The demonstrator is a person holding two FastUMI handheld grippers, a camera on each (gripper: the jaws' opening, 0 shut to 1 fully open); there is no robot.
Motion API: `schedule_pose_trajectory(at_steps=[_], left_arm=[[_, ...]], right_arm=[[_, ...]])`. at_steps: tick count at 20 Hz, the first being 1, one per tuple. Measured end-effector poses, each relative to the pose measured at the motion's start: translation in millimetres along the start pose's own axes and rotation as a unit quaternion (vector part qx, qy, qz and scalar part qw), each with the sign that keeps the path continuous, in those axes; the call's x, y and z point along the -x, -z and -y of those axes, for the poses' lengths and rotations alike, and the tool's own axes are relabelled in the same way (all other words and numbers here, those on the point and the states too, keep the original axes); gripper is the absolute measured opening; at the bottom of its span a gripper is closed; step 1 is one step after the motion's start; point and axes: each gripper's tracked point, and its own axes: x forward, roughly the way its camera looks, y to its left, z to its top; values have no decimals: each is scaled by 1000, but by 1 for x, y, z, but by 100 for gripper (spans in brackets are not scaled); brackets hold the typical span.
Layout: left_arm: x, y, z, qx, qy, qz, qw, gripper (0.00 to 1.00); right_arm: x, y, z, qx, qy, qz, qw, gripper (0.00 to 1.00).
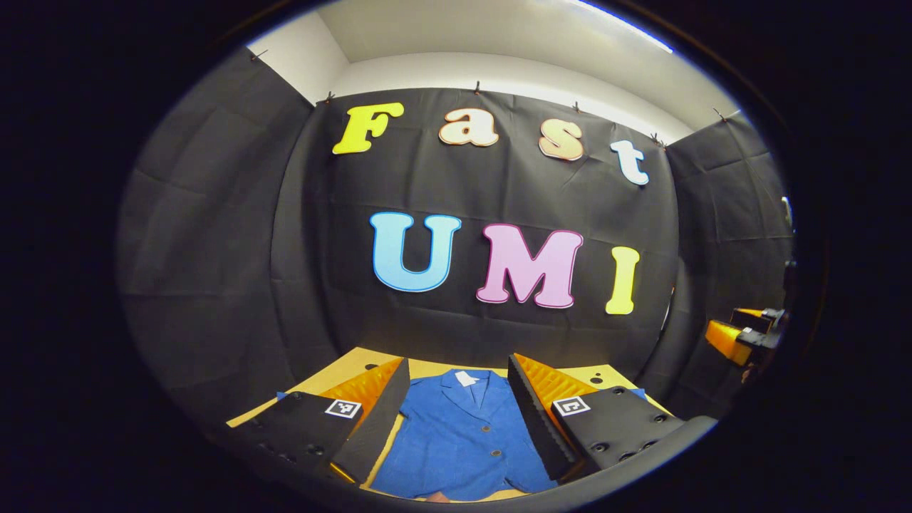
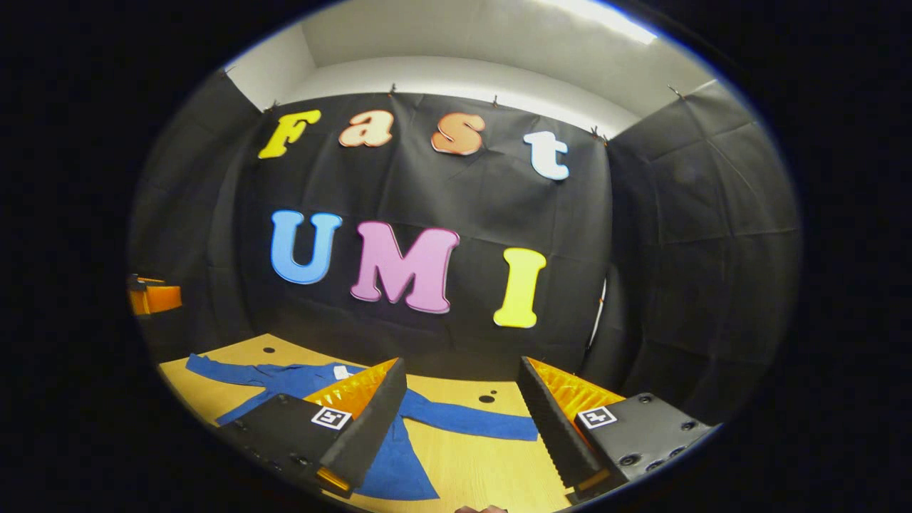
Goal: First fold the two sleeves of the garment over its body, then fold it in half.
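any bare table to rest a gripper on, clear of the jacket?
Bare table lies below the outstretched sleeve, between the right gripper fingers. Another strip lies behind the sleeve by the wall. The jacket crowds the middle.

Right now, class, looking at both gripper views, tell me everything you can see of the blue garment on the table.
The blue garment is a jacket of soft-looking, finely textured cloth, with a collar, a small white tag at the neck and dark buttons down the front. It lies flat, front up, on the wooden table. In the right gripper view both sleeves stretch out sideways, unfolded. Neither hand-held gripper touches it.
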Motion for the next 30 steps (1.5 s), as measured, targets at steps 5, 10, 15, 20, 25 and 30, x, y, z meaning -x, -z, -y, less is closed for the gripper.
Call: schedule_pose_trajectory(at_steps=[5, 10, 15, 20, 25, 30], left_arm=[[-15, -2, 7, -12, -3, 6, 1000, 80], [-41, 22, 7, -11, -26, -27, 999, 80], [-71, 22, 6, -25, -70, -39, 996, 80], [-104, 39, 22, -12, -103, -81, 991, 80], [-123, 48, 36, -4, -126, -101, 987, 80], [-142, 54, 50, -7, -121, -112, 986, 80]], right_arm=[[-67, 45, 65, -51, 59, -43, 996, 100], [-138, 110, 96, -4, 68, -79, 995, 99], [-211, 218, 113, -14, 58, -184, 981, 100], [-261, 318, 136, -69, 72, -298, 949, 100], [-285, 377, 153, -116, 97, -348, 925, 98], [-287, 408, 155, -110, 112, -379, 912, 100]])
